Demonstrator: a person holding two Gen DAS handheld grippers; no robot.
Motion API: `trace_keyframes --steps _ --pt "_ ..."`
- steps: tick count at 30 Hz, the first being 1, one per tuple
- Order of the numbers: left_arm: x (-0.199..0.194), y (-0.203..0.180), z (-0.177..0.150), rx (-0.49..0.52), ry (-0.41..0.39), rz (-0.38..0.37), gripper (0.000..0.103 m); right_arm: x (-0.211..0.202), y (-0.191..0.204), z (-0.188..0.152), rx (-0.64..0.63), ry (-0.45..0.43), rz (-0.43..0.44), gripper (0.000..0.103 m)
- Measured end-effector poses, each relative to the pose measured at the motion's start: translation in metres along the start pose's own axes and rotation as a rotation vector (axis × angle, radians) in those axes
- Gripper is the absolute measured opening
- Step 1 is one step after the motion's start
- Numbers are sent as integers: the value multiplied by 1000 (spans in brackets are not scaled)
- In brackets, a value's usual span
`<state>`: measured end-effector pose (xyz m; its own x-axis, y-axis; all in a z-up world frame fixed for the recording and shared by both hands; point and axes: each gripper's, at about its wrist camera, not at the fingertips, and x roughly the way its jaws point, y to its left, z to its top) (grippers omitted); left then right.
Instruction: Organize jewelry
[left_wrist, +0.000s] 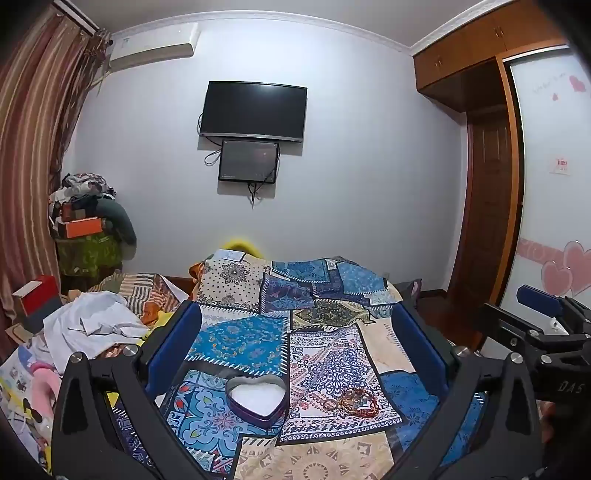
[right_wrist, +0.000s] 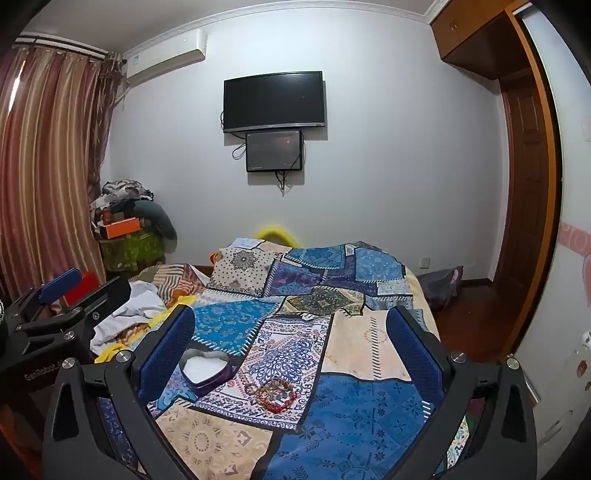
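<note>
Curtain: striped brown drapes (right_wrist: 44, 166) are seen at the far left of the room.
Corner: a heap of clothes and boxes (left_wrist: 86, 218) is stacked against the wall.
Wall: an air conditioner (left_wrist: 155, 42) is mounted high; a dark television (left_wrist: 254, 110) is fixed above a smaller screen (left_wrist: 248, 161).
Wardrobe: a wooden unit (left_wrist: 491, 155) is noted at the right.
Surface: a bed is covered by a patchwork bedspread (left_wrist: 332, 354); crumpled white cloth (left_wrist: 92, 321) lies at its left edge.
Left gripper (left_wrist: 295, 343): the blue pads are held wide apart, nothing between them.
Heart-shaped tin (left_wrist: 257, 400): it is set open on the bedspread, lined white, below and between the left gripper's fingers.
Bracelets (left_wrist: 354, 400): a beaded pile lies just right of the tin, apart from it.
Right gripper (right_wrist: 291, 343): its fingers are spread, nothing held; the tin (right_wrist: 207, 371) is partly hidden by its left finger, the bracelets (right_wrist: 273, 393) lying between the fingers.
</note>
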<state>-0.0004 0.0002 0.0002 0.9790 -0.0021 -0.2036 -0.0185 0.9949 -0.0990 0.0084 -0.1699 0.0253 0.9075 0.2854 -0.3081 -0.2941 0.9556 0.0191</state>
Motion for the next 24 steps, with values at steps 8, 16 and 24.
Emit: trace_keyframes --steps 8,16,24 --pt "0 1 -2 2 2 -10 103 -1 1 -2 1 -4 0 103" --pt "-2 8 -6 -3 3 -8 103 1 0 -2 1 -3 2 103" --pt "4 9 -3 -6 17 -8 103 -1 5 -4 -2 0 1 103"
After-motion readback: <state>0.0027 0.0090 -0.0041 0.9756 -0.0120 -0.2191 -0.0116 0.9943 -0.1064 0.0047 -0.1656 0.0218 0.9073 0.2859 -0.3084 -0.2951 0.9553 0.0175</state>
